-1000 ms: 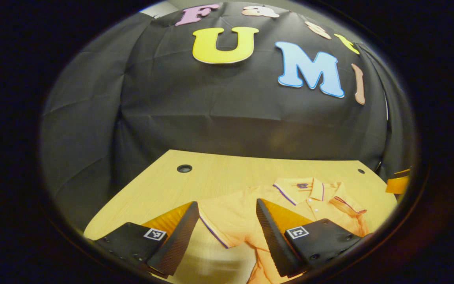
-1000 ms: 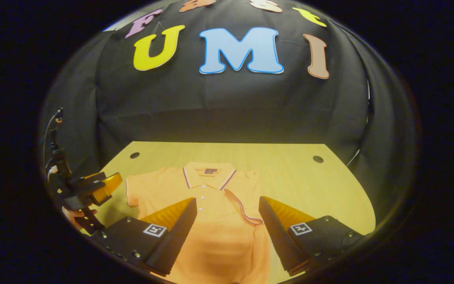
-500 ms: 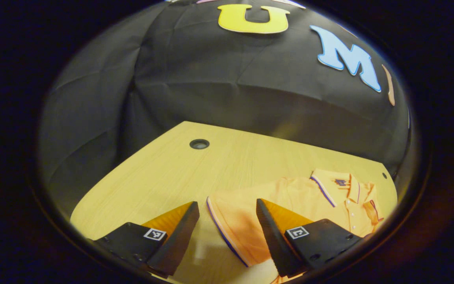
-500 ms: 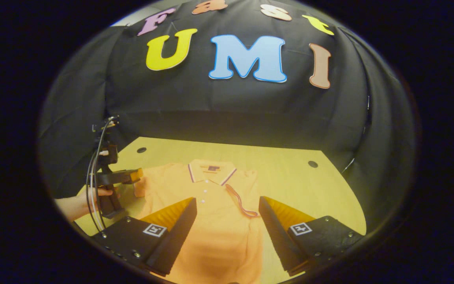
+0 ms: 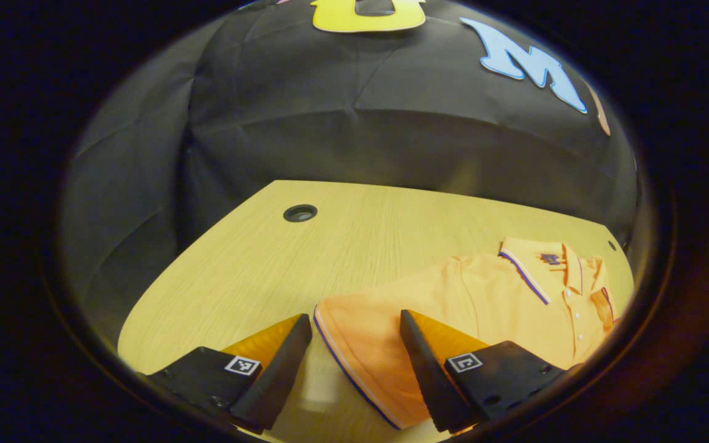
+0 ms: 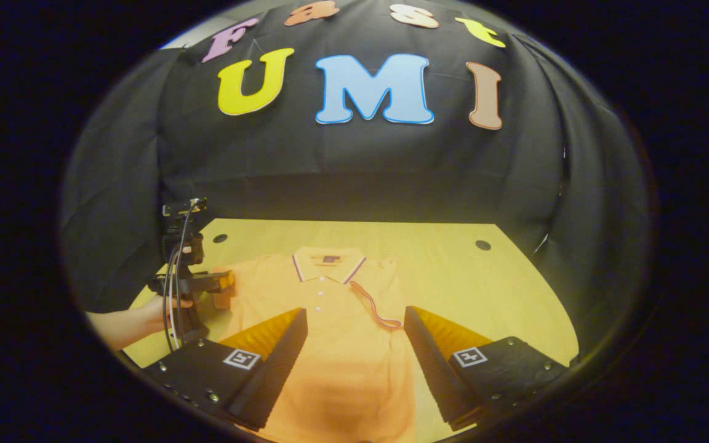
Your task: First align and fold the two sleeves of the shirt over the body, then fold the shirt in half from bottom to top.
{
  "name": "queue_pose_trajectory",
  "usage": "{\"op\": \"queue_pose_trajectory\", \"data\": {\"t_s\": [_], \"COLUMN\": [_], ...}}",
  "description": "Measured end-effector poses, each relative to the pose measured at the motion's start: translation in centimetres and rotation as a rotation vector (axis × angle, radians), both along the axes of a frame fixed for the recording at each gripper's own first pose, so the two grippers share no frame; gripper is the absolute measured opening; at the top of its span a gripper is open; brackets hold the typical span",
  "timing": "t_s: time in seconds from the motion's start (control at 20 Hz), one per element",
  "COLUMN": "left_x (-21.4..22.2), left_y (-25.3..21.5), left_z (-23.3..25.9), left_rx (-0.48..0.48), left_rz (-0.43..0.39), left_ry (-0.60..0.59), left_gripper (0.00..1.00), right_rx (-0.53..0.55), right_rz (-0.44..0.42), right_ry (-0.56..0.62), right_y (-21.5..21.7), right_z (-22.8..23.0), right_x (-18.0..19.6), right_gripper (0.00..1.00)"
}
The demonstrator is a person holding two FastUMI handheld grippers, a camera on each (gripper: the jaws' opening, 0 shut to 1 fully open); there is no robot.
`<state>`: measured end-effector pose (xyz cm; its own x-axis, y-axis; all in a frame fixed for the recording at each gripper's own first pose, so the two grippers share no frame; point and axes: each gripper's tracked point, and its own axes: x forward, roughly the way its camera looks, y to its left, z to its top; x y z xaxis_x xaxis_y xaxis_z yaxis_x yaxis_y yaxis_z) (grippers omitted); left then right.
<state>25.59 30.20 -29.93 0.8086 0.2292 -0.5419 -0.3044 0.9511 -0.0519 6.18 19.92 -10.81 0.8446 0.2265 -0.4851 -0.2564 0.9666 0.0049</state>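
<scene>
An orange polo shirt [image 6: 330, 344] lies flat on the wooden table [image 6: 471, 289], collar [image 6: 328, 261] at the far side. One sleeve is folded over the body, its striped cuff [image 6: 376, 307] lying across the chest. The other sleeve [image 5: 373, 332] spreads out sideways. My left gripper [image 5: 354, 363] stands open with that sleeve's striped cuff edge between its fingers; whether they touch the cloth is unclear. The right gripper view shows the left gripper [image 6: 224, 290] at the shirt's left sleeve, held by a hand [image 6: 133, 320]. My right gripper [image 6: 354, 363] is open above the shirt's lower body.
The table [image 5: 330, 258] has round cable holes [image 5: 300, 213] near its far corners [image 6: 482, 245]. Black cloth walls close in the back and both sides. Bare tabletop lies left of the spread sleeve and right of the shirt.
My left gripper has swung left and down onto the spread sleeve, so the shirt slid to the right of its view. The right gripper has hardly moved. Both stayed open.
</scene>
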Motion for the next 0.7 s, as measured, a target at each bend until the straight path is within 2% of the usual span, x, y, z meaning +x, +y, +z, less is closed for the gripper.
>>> {"op": "queue_pose_trajectory", "data": {"t_s": [0.1,0.15,0.35,0.4,0.45,0.5,0.7], "left_x": [0.1,0.4,1.0,1.0,1.0,1.0,1.2], "left_y": [-0.3,-0.8,-1.5,-1.6,-1.7,-1.7,-2.9], "left_z": [-0.2,-0.3,-0.3,-0.3,-0.2,-0.2,2.8], "left_rx": [0.023,0.017,0.032,0.044,0.054,0.066,0.078], "left_rz": [-0.018,-0.032,-0.062,-0.071,-0.073,-0.078,-0.087], "left_ry": [0.021,0.019,0.024,0.032,0.034,0.043,-0.009], "left_gripper": [0.94,0.9,0.37,0.16,0.16,0.08,0.09], "right_rx": [0.021,0.029,0.03,0.027,0.023,0.016,0.012], "right_rz": [-0.013,-0.018,-0.023,-0.026,-0.029,-0.035,-0.066], "right_ry": [0.012,0.017,0.033,0.031,0.027,0.025,0.032], "right_y": [-0.1,-0.1,-0.5,-0.7,-1.0,-1.5,-3.0], "right_z": [-0.1,-0.5,-1.0,-1.0,-0.9,-0.9,-1.2], "right_x": [-0.1,0.0,-0.5,-0.6,-0.7,-0.9,-1.1], "right_gripper": [0.98,0.98,0.98,0.98,0.98,0.98,0.98]}}
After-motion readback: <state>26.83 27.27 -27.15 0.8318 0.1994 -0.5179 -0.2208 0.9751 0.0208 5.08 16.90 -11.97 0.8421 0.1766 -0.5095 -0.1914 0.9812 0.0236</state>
